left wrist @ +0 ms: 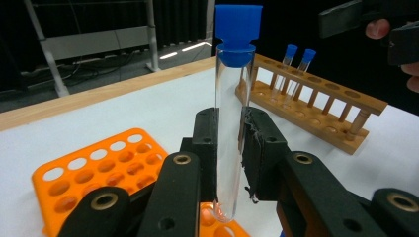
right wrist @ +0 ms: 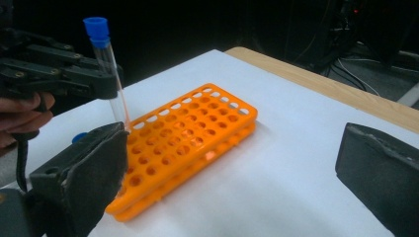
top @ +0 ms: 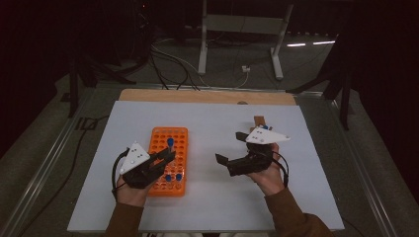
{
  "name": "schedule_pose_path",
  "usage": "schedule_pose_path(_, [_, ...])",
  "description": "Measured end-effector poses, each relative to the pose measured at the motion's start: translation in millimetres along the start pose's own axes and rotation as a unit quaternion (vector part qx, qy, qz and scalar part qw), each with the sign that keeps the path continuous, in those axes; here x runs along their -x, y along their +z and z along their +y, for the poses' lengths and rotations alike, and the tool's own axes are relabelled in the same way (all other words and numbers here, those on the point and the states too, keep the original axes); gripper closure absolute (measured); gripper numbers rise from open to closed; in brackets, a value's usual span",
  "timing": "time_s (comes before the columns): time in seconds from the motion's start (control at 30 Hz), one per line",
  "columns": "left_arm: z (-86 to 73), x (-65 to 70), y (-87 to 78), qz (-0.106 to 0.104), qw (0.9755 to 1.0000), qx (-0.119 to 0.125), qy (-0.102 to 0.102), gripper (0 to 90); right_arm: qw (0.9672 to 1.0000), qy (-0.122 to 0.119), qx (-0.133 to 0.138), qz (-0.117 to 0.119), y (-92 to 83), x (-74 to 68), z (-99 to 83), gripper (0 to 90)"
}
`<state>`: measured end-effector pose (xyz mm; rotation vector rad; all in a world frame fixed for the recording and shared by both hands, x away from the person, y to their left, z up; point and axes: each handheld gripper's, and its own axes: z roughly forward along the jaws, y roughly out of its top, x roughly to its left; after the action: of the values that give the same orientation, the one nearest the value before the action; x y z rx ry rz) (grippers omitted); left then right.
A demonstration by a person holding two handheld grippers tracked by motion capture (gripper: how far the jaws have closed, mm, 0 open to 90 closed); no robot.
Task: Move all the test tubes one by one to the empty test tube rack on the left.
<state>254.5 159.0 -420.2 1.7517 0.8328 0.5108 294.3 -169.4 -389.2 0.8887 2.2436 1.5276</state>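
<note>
- Dark room, white table [top: 207, 207] w/ wooden edge at the far side.
- Left gripper [left wrist: 230, 148] is closed tight on a clear test tube [left wrist: 230, 128] w/ blue cap, upright, over the orange rack [top: 168, 160].
- Right gripper [right wrist: 232, 163] has jaws wide apart, nothing between them.
- Wooden rack [left wrist: 316, 101] stands well apart from the orange one & holds two capped tubes.

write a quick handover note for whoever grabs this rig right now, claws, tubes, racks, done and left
Left claw: shut on a blue-capped tube, upright above the orange rack.
Right claw: open, holding nothing.
Wooden rack: far side of the table, two capped tubes in it.
Orange rack: a few blue-capped tubes seated, seen from the high view.
Left: the held tube is not yet in a rack; probably seat it.
</note>
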Motion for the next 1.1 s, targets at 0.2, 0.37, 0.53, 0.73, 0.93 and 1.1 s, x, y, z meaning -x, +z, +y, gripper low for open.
schedule_pose_path(0.2, [-3.3,-2.8,-7.5,0.007,1.0000,0.003,-0.003,78.2,1.0000,0.006,0.002,-0.006,-7.4,6.6,-6.4,0.0])
schedule_pose_path(0.37, [-7.5,-5.7,-13.6,0.013,0.9999,0.004,-0.006,78.2,0.9998,0.012,0.004,-0.013,-12.4,12.0,-10.6,0.0])
schedule_pose_path(0.53, [-13.1,-7.3,-18.7,0.015,0.9998,0.004,-0.010,78.2,0.9997,0.018,0.005,-0.017,-16.3,16.4,-15.1,0.0])
schedule_pose_path(0.73, [-19.0,-6.1,-24.5,0.017,0.9998,0.003,-0.012,78.2,0.9994,0.020,0.003,-0.027,-21.3,20.9,-22.0,0.0])
schedule_pose_path(0.93, [-23.9,-5.3,-28.3,0.017,0.9997,0.002,-0.016,78.2,0.9991,0.025,0.003,-0.035,-26.9,25.9,-26.7,0.0])
schedule_pose_path(1.1, [-28.2,-3.5,-30.3,0.013,0.9997,0.001,-0.019,78.1,0.9989,0.026,0.006,-0.040,-31.3,28.5,-29.5,0.0])
